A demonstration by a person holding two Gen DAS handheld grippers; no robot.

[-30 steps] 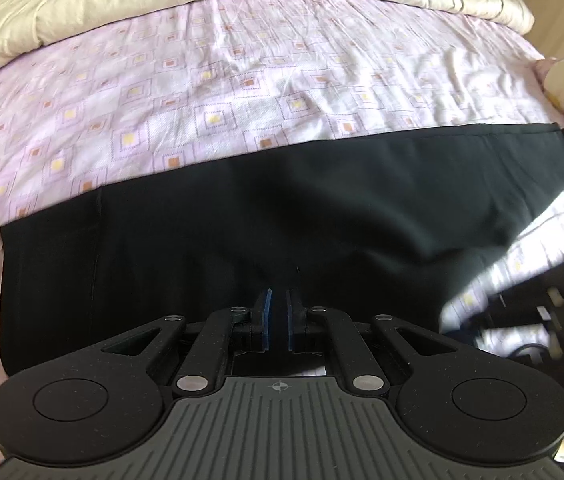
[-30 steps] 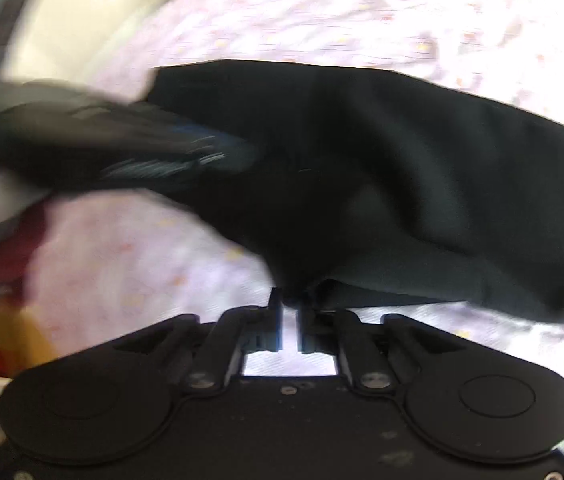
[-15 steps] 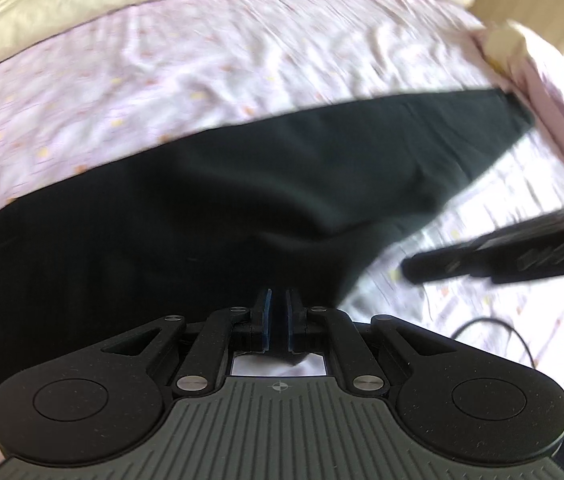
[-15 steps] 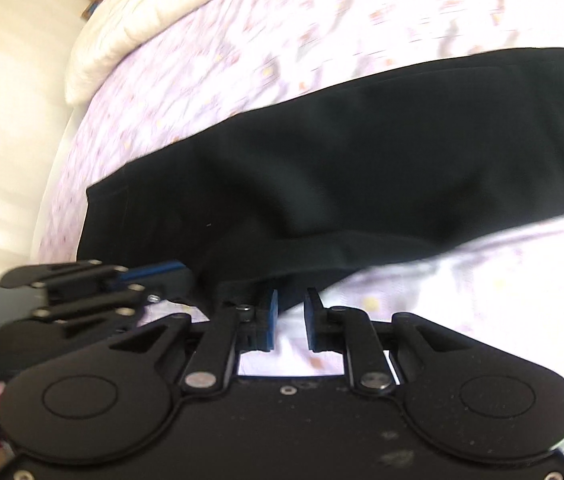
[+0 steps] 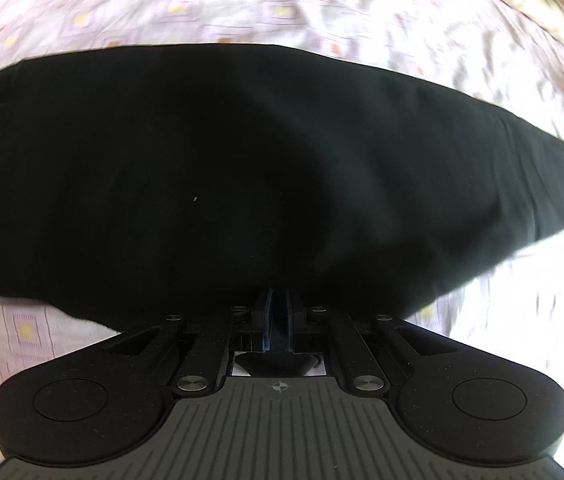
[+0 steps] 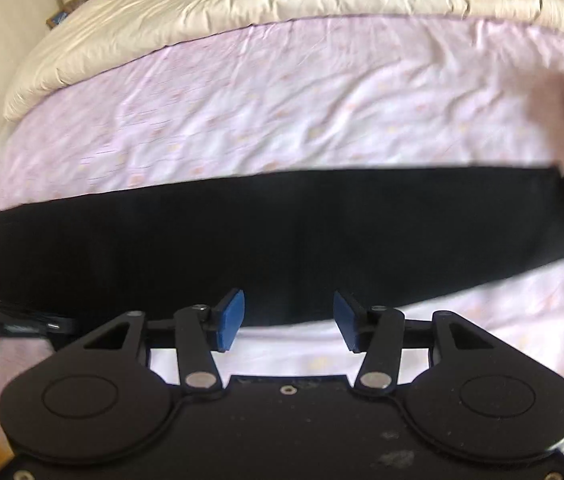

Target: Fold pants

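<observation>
Left tool [image 5: 278, 320]: bottom centre of the left wrist view, blue pads drawn together and clamped on the near edge of the pants; a fold of black cloth shows between and just behind the pads.
Right tool [image 6: 288, 322]: bottom centre of the right wrist view, blue pads standing apart; the jaws have just been opening, and nothing lies between them. They hang over the near edge of the pants and the sheet just in front of it.
Left tool in the right view [image 6: 22, 324]: dark and blurred at the lower left edge, at the near left end of the pants.
Pants [image 6: 282, 248]: black, laid in one long band across the bed from left to right, lengthwise halves together; the right end narrows toward the right edge of the frame. In the left wrist view they fill the middle of the frame [image 5: 242, 180].
Sheet [image 6: 282, 112]: pale pink with small square prints, wrinkled, under and beyond the pants.
Duvet [image 6: 262, 4]: cream, bunched along the top of the frame, at the far side of the bed.
</observation>
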